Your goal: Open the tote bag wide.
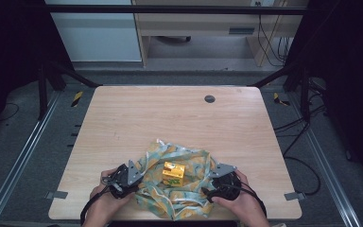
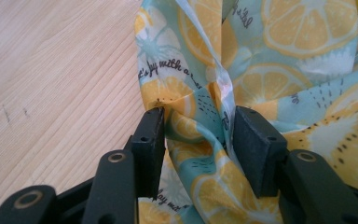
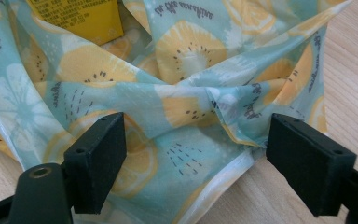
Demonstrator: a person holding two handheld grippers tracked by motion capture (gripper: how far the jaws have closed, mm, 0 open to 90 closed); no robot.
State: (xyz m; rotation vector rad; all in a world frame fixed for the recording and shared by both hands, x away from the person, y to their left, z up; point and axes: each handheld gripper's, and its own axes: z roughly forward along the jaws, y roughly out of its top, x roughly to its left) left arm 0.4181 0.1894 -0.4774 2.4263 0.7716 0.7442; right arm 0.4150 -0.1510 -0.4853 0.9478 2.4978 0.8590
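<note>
A pale blue cloth [image 1: 194, 163] printed with lemon slices lies crumpled near the table's front edge. On its middle stands a small yellow box [image 1: 173, 173]. My left gripper [image 1: 141, 184] is at the cloth's left edge. In the left gripper view its jaws [image 2: 198, 135] stand apart around a loose upright fold of the cloth [image 2: 261, 79]. My right gripper [image 1: 208, 187] is at the cloth's right edge. Seen from the right gripper view, it [image 3: 196, 144] is wide open just over the cloth's [image 3: 186, 60] rumpled hem, with the box [image 3: 74, 16] beyond.
The light wooden table [image 1: 170, 118] has a dark round cable hole [image 1: 210, 99] near its back edge. Both hands rest close to the front edge. Black frame posts and floor cables [image 1: 302, 127] flank the table.
</note>
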